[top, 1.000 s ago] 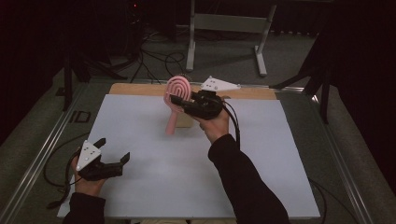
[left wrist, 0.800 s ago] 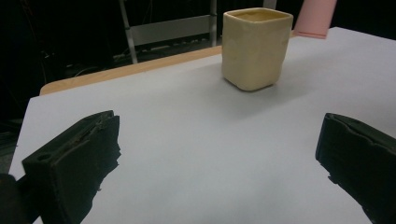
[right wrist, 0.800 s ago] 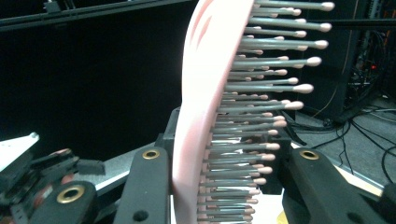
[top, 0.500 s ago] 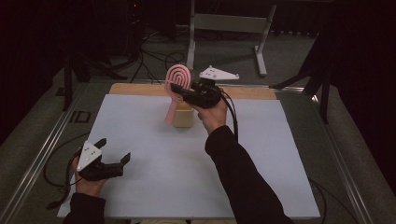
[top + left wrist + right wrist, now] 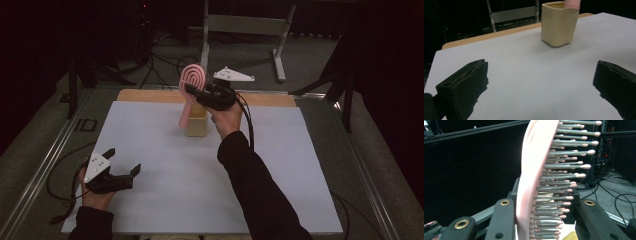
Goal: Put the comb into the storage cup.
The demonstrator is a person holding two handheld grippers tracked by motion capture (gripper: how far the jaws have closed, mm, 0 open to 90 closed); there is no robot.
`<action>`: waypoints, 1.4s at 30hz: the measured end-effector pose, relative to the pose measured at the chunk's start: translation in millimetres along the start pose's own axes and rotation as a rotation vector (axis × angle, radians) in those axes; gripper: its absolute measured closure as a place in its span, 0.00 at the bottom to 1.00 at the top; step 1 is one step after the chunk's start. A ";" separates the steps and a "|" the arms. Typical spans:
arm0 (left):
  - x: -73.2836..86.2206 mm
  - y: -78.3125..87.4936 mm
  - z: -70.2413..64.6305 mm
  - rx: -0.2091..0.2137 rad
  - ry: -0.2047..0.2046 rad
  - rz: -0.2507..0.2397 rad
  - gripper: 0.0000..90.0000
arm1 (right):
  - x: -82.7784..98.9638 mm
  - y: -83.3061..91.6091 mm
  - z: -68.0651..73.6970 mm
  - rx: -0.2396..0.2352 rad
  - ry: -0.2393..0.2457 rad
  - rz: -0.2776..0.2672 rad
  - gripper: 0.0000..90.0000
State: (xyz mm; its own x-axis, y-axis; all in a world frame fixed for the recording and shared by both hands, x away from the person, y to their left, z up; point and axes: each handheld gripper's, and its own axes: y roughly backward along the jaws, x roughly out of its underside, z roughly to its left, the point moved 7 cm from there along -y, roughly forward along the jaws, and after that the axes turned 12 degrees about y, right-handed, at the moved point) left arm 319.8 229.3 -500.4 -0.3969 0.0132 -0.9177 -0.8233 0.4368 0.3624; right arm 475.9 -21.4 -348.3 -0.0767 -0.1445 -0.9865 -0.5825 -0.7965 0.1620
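A: Starting at the left, what is there?

B: The left gripper (image 5: 121, 170) is held low over the near left part of the white table (image 5: 150, 200). Its jaws stand wide apart with nothing between them, only bare table.

A: And further right?

B: Near the far middle of the table stands a small cream cup (image 5: 196, 123), upright. A pink hairbrush (image 5: 192, 80) rises out of it, handle end down in the cup, leaning a little, its head well above the rim.

A: Who has the brush?

B: The right gripper (image 5: 192, 92), in a hand with a dark sleeve (image 5: 255, 185). Its jaws are clamped on the brush head; one presses the smooth pink back, the other sits against the bristles (image 5: 564, 167).
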 end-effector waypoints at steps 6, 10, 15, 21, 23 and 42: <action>0.7 -0.4 0.5 0.000 0.000 0.002 0.00 | -3.5 -2.3 -6.9 0.018 0.002 0.003 0.71; 0.8 -0.7 0.3 0.002 0.000 0.002 0.00 | -7.9 -1.0 -12.8 0.035 0.008 0.001 0.71; 1.2 -1.3 0.1 0.004 -0.002 0.005 0.00 | -12.3 0.8 -19.2 0.053 -0.009 -0.014 0.71; 1.9 -1.3 -1.0 0.003 -0.002 0.007 0.00 | -14.5 2.2 -29.1 0.094 -0.006 -0.016 0.71; 1.9 -1.3 -1.1 0.006 0.000 0.006 0.00 | -16.0 3.5 -32.5 0.112 -0.011 -0.019 0.71; -1.8 1.7 -1.0 0.029 0.028 -0.014 0.00 | -8.1 -1.5 -61.3 0.245 -0.043 -0.007 0.71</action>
State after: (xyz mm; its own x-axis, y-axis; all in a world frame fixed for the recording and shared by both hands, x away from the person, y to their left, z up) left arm 318.7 229.1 -497.9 -0.3969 -0.0178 -0.9177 -0.8169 0.4627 0.3444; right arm 527.0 -55.0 -339.1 -0.1031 -0.1105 -0.9885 -0.7614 -0.6307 0.1499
